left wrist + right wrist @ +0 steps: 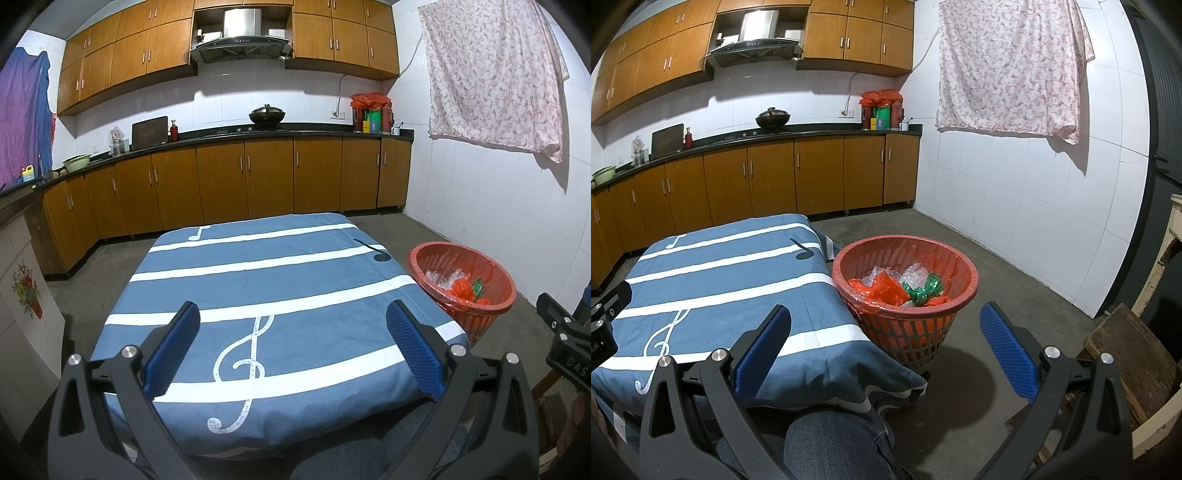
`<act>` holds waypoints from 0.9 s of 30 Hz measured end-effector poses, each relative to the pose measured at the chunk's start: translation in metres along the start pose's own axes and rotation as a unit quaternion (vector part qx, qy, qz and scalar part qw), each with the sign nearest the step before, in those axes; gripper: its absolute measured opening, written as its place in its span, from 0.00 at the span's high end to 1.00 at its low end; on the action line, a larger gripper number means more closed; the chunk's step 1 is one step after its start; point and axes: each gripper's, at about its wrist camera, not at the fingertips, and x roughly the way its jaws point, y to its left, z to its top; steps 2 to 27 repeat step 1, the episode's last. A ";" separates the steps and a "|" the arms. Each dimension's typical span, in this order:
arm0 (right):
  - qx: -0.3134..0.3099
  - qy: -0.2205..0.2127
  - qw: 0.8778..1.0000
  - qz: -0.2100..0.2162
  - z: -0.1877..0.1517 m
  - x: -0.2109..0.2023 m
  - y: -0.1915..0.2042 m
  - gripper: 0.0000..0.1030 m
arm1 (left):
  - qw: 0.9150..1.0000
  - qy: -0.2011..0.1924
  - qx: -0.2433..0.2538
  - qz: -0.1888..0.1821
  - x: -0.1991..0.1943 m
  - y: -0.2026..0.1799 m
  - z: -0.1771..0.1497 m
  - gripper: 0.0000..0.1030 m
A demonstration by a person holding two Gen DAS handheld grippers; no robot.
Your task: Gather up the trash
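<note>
A red plastic basket (905, 325) stands on the floor at the table's right side. It holds crumpled trash: red plastic (886, 286), a green wrapper (921, 290) and clear plastic (912, 273). The basket also shows in the left wrist view (461, 295). My left gripper (293, 314) is open and empty above the near part of the table (258, 280). My right gripper (886, 315) is open and empty, near the table's right corner, in front of the basket. The table's blue cloth with white stripes and music notes carries no loose trash that I can see.
Kitchen cabinets (221, 184) and a counter run along the far wall. A white tiled wall (1015, 206) is at the right. A wooden stool (1126, 354) stands at the right near me. My knee (831, 443) is below the table edge. A floral panel (26, 291) is at left.
</note>
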 end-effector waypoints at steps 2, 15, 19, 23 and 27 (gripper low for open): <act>0.000 0.000 1.000 0.000 0.000 -0.001 0.000 0.02 | 1.000 0.000 0.000 0.000 0.000 0.000 0.000 0.04; 0.000 0.000 1.000 0.000 0.000 -0.001 0.000 0.02 | 1.000 0.000 0.000 0.000 0.000 0.000 0.000 0.04; 0.000 0.000 1.000 0.000 0.000 -0.001 0.000 0.02 | 1.000 0.000 0.000 0.000 0.000 0.000 0.000 0.04; 0.000 0.000 1.000 0.000 0.000 -0.001 0.000 0.02 | 1.000 0.000 0.000 0.000 0.000 0.000 0.000 0.04; 0.000 0.000 1.000 0.000 0.000 -0.001 0.000 0.02 | 1.000 0.000 0.000 0.000 0.000 0.000 0.000 0.04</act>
